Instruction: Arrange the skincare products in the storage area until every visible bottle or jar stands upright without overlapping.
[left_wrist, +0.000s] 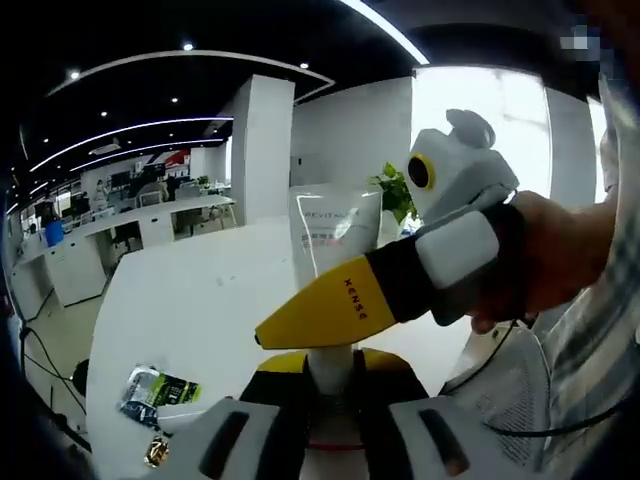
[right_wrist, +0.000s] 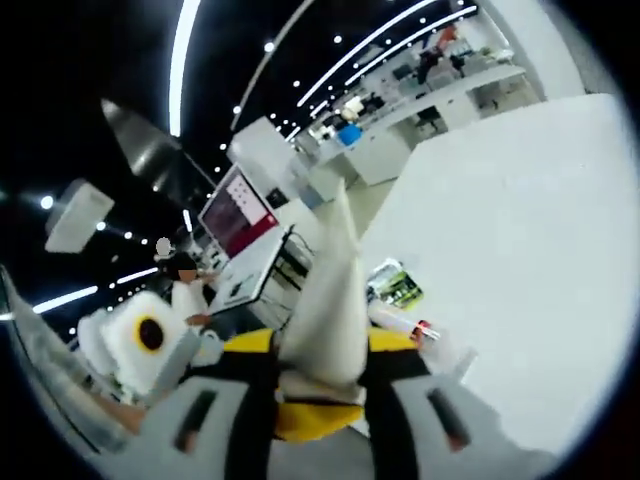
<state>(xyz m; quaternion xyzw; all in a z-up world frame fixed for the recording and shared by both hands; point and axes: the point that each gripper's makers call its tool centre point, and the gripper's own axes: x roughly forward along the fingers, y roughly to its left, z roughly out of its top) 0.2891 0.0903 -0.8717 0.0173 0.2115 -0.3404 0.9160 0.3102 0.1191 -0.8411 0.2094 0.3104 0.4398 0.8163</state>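
A white squeeze tube (left_wrist: 335, 225) with grey print stands cap-down between the jaws of my left gripper (left_wrist: 330, 372), which is shut on its cap end. My right gripper (left_wrist: 325, 305) reaches in from the right, held by a hand (left_wrist: 560, 260), and its yellow finger lies across the tube's lower part. In the right gripper view the same tube (right_wrist: 335, 290) rises edge-on between my right gripper's (right_wrist: 320, 385) jaws, which are shut on it. The left gripper's white body (right_wrist: 150, 345) shows at the lower left there.
The white table (left_wrist: 200, 290) spreads out below. On it lie a dark green packet (left_wrist: 158, 390) and a small gold item (left_wrist: 155, 452). The right gripper view has the packet (right_wrist: 395, 285) and a small clear bottle with a red band (right_wrist: 420, 332). Office desks stand behind.
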